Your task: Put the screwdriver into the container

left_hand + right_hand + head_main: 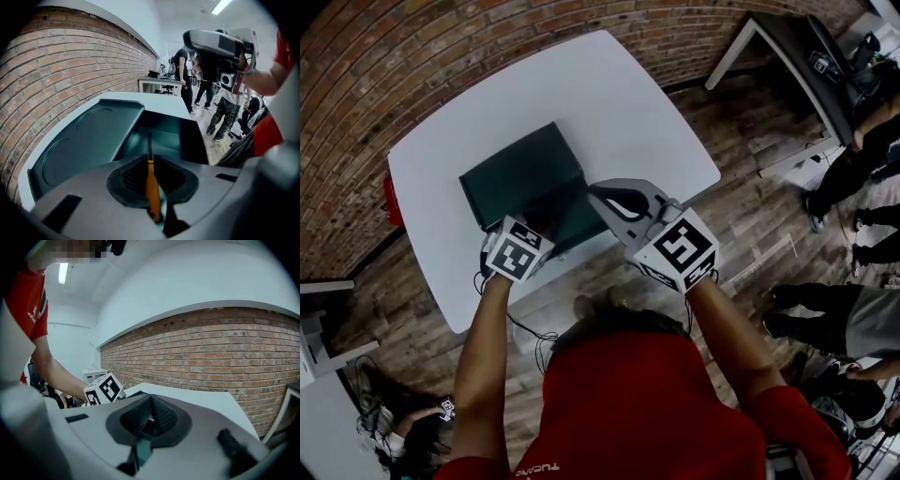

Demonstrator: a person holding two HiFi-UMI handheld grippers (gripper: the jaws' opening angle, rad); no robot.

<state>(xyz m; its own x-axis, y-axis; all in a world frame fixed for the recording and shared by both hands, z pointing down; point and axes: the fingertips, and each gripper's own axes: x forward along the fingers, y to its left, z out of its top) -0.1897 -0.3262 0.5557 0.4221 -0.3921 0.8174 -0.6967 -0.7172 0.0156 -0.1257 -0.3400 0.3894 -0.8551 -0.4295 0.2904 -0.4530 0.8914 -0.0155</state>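
An orange-handled screwdriver [151,187] is clamped between the pads of my left gripper [150,161]. Its dark shaft points forward over the open box of a dark green container [164,138]. The container's lid [89,140] lies folded back to the left. In the head view the container [520,173] sits on the white table [609,103], and my left gripper [525,239] hangs over its near edge; the screwdriver is hidden there. My right gripper [598,194] hovers over the container's right side. Its pads [161,416] meet with nothing between them.
A brick wall [225,352] runs behind the table. Several people stand on the wooden floor at the right [853,319], near another desk [806,56]. Something red [391,202] sits by the table's left edge.
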